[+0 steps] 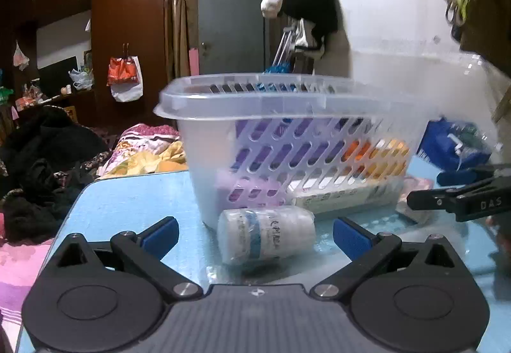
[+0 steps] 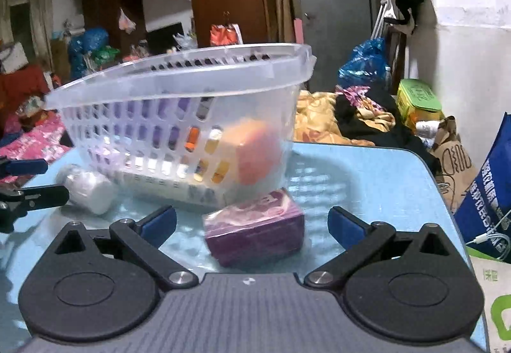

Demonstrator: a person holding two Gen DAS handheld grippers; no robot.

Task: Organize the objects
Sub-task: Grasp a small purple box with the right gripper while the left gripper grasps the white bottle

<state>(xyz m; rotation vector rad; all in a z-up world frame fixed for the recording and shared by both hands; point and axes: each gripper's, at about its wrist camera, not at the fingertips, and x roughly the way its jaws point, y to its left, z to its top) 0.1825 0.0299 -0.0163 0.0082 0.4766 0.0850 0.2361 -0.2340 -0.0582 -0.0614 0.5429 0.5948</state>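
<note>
A clear slotted plastic basket (image 1: 287,101) stands on the light blue table (image 1: 127,203); it also shows in the right wrist view (image 2: 179,78). It holds purple and orange items and a long white box. A white wrapped roll (image 1: 266,236) lies on its side in front of the basket, between the fingers of my open left gripper (image 1: 255,235). A purple box (image 2: 255,231) lies on the table between the fingers of my open right gripper (image 2: 252,225). The roll also shows in the right wrist view (image 2: 86,185). Neither gripper touches its item.
A blue bag (image 2: 485,193) and a white-green box (image 2: 491,305) stand at the table's right edge (image 2: 447,203). Bedding and dark clothes (image 1: 48,155) lie beyond the table. The right gripper's fingers show at right in the left wrist view (image 1: 460,196).
</note>
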